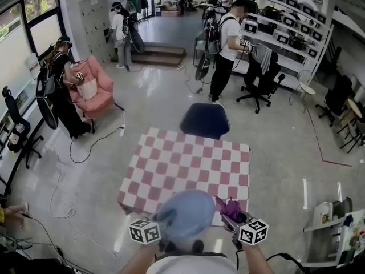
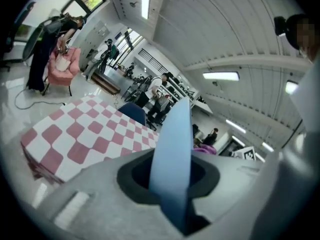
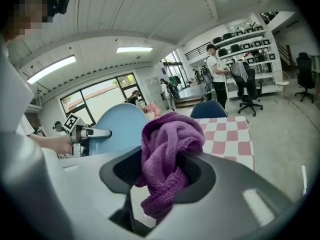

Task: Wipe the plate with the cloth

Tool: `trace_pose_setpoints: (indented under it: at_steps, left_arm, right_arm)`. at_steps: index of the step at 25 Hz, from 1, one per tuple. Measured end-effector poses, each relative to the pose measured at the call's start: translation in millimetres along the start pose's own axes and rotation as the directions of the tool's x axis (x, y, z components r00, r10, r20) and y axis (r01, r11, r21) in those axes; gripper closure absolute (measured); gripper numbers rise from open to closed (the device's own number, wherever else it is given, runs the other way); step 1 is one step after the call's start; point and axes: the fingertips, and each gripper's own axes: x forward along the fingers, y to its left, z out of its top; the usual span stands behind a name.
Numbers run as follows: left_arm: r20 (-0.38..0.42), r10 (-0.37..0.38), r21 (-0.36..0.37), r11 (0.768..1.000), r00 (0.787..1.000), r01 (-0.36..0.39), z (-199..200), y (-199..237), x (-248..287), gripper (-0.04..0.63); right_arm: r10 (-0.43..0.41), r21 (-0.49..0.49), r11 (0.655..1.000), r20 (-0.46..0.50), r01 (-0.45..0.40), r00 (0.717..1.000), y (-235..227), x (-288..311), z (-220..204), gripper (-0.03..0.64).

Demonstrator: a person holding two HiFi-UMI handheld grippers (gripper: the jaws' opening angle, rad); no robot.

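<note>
My left gripper (image 1: 161, 240) is shut on a light blue plate (image 1: 186, 212), held up in the air at the near edge of the table. In the left gripper view the plate (image 2: 172, 154) stands edge-on between the jaws. My right gripper (image 1: 231, 222) is shut on a bunched purple cloth (image 1: 230, 208), just right of the plate and apart from it. In the right gripper view the cloth (image 3: 167, 156) fills the jaws, and the plate (image 3: 119, 129) shows to the left with the left gripper (image 3: 92, 133) clamped on its rim.
A pink-and-white checked table (image 1: 188, 170) lies just ahead, with a dark blue chair (image 1: 205, 120) at its far side. Cables (image 1: 85, 150) trail over the floor at left. Several people stand farther off, near a pink armchair (image 1: 93, 87) and shelves (image 1: 285, 33).
</note>
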Motion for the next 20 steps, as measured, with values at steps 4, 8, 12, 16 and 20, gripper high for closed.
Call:
trace_pose_setpoints:
  at_steps: [4,8,12,16,20]
  left_arm:
    - [-0.002,-0.056,-0.121,0.991,0.998,0.056,-5,3,-2,0.520]
    - [-0.007,-0.072,-0.197,0.978,0.997,0.069,-13,7,-4,0.520]
    - [-0.029,-0.065,-0.241,0.969,0.997,0.056,-19,12,-4,0.520]
    - [-0.024,-0.098,-0.329,0.941,0.995,0.085,-19,12,-2,0.520]
    - [-0.029,-0.138,-0.426,0.898,0.990,0.113,-23,11,4,0.520]
  right_arm:
    - [-0.044,0.012,0.999,0.036,0.044,0.998,1,-1,-5,0.445]
    - [-0.057,-0.019,0.998,0.078,0.059,0.995,9,-5,-3,0.445]
    - [-0.072,-0.030,0.997,0.090,0.075,0.993,9,-5,-3,0.445]
    - [-0.072,-0.030,0.997,0.089,0.075,0.993,10,-3,-3,0.445]
    - [-0.078,-0.042,0.996,0.100,0.083,0.992,9,-2,0,0.446]
